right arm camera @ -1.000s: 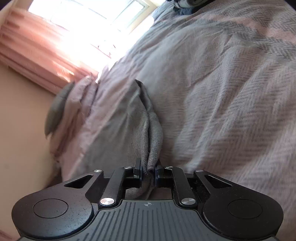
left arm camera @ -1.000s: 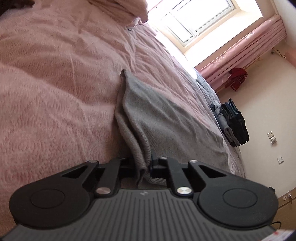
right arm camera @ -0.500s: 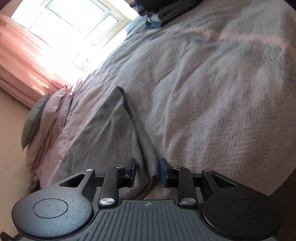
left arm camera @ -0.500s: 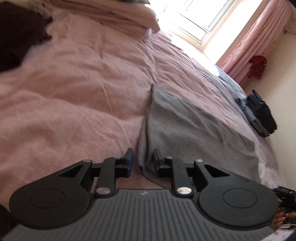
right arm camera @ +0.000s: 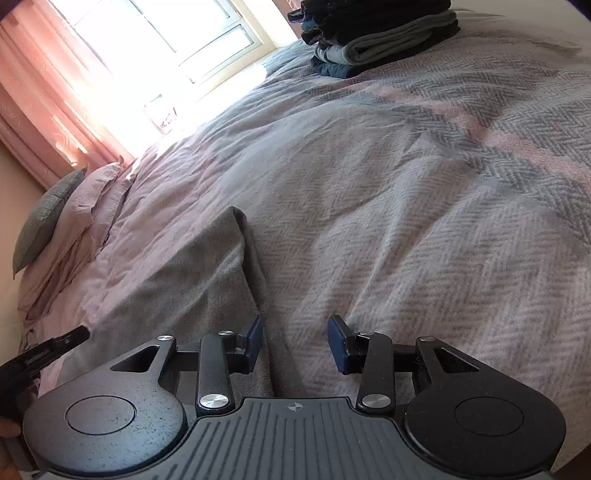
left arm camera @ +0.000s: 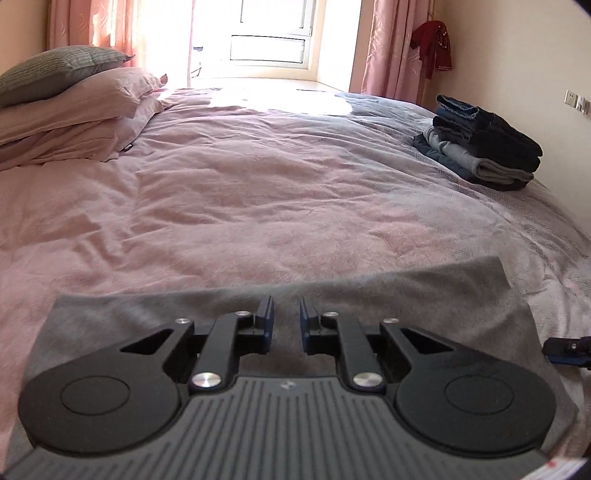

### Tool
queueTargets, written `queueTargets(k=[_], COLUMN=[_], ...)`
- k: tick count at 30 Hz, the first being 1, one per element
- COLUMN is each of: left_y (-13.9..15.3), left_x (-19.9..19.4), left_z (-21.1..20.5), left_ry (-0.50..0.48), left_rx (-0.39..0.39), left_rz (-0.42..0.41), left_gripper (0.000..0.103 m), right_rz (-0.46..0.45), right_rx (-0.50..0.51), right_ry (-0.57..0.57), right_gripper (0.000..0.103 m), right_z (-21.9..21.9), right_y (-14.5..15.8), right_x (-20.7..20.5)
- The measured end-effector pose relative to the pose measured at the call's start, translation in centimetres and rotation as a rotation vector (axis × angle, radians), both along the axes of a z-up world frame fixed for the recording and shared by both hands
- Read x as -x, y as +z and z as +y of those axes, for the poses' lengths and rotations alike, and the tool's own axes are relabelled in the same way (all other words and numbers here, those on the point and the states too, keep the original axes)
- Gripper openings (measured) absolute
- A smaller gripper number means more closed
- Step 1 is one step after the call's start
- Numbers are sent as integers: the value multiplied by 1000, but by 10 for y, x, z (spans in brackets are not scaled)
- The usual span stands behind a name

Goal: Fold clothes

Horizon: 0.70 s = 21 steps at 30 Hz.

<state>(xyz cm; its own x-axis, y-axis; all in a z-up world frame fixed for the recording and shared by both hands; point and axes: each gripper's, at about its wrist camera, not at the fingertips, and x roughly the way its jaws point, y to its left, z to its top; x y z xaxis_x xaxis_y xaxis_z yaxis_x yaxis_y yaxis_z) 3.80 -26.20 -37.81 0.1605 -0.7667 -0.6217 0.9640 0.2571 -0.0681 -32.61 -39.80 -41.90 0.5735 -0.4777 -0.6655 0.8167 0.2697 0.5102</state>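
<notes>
Lying flat on the bed (left arm camera: 258, 192), the grey cloth (left arm camera: 424, 295) spreads beneath the empty left claw (left arm camera: 286, 321), whose jaws are closing; the right claw (right arm camera: 295, 343), opening and empty, straddles its edge.

Pink bedspread (left arm camera: 229, 206), stacked pillows (left arm camera: 70, 107), pink curtains (left arm camera: 391, 44), sunlit window (left arm camera: 273, 33).
</notes>
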Motion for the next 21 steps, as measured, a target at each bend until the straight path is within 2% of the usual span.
queueTargets(k=[5, 6, 8, 11, 16, 18, 21], left_y=[-31, -34, -34, -29, -28, -28, -25], left_x=[7, 10, 15, 18, 35, 43, 50], left_z=[-37, -39, -34, -10, 59, 89, 121], left_ry=[16, 10, 0, -26, -89, -94, -99], left_rx=[-85, -108, -107, -107, -135, -134, -139], left_rz=[-104, -121, -145, -111, -61, -32, -4], left_gripper=[11, 11, 11, 11, 10, 9, 9], right_rz=[-22, -19, -9, -10, -49, -85, -175], right_rx=[4, 10, 19, 15, -18, -41, -82], right_ry=[-1, 1, 6, 19, -4, -27, -66], right_gripper=[36, 36, 36, 36, 37, 40, 52], right_z=[0, 1, 4, 10, 26, 34, 47], right_y=[-8, -8, -7, -6, -6, -7, -6], right_x=[2, 2, 1, 3, 16, 23, 36])
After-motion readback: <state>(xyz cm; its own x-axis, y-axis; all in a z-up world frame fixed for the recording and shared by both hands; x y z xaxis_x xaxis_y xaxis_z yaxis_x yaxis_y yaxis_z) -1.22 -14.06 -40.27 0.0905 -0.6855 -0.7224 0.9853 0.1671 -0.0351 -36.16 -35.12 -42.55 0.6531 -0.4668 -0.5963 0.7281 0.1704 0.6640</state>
